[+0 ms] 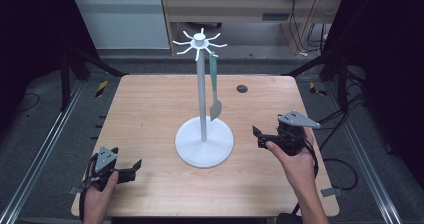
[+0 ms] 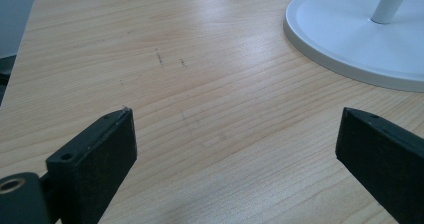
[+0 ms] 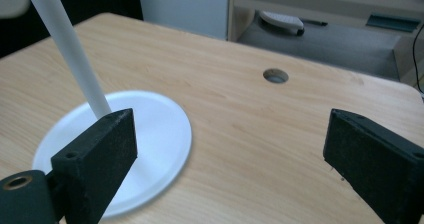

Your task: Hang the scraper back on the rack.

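White stand (image 1: 204,139) near the middle of the wooden table (image 1: 150,109), green spatula (image 1: 214,89) hanging from a top hook. Left gripper (image 1: 131,167) at the front-left corner, jaws wide apart, empty. Right gripper (image 1: 257,136) near the right edge, likewise spread, empty.

A green-handled spatula (image 1: 214,86) hangs from the upright white rack (image 1: 202,104) mid-table.

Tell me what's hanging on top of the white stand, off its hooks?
One utensil, green-handled with a grey spatula-like head, hangs from a hook at the top of the white stand. The other hooks look bare. How its handle end catches the hook is too small to tell.
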The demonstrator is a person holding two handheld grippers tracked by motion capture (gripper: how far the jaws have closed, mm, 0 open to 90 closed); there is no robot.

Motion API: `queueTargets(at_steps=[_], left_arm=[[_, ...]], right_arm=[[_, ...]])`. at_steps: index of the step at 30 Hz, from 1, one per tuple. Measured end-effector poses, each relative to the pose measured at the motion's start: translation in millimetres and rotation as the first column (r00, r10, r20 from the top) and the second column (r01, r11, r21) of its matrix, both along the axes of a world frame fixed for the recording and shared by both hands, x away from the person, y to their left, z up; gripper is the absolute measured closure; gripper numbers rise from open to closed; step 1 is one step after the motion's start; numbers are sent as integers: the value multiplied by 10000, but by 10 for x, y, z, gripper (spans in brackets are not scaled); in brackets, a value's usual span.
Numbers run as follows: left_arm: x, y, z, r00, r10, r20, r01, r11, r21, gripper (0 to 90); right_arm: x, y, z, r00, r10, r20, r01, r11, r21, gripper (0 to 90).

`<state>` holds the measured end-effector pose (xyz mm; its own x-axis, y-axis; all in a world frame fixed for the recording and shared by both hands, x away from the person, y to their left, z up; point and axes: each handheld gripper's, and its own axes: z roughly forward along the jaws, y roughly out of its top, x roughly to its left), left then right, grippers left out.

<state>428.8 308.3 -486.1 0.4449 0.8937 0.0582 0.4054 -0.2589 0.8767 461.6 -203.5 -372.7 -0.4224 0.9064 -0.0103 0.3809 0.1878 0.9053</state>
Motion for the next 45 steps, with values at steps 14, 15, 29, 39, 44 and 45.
queueTargets(at_steps=[14, 15, 29, 39, 44, 45], left_arm=[[-5, -11, 4, 9999, -77, 82, 77, 10000, 17, 26], [-6, -15, 5, 9999, -83, 85, 82, 10000, 46, 26], [-4, -27, -1, 9999, -94, 63, 92, 9998, 182, 26], [-2, -22, -4, 10000, -10, 65, 9, 9998, 190, 26], [-1, -32, -5, 10000, -41, 63, 39, 9998, 215, 26], [-1, -34, -6, 10000, -41, 55, 40, 9997, 222, 26]], right_arm=[[-84, 30, -481, 9953, 182, -955, -218, 9991, -371, 75], [-84, 23, -512, 9945, 126, -1042, -167, 9992, -377, 77], [-12, -83, -913, 9867, -310, -1595, 292, 9995, -138, 92], [18, -167, -1078, 9827, -947, -1595, 971, 9952, 78, 93], [12, -207, -1124, 9846, -1148, -1318, 1160, 9932, 19, 97], [7, -212, -1134, 9842, -1181, -1316, 1198, 9928, 53, 99]])
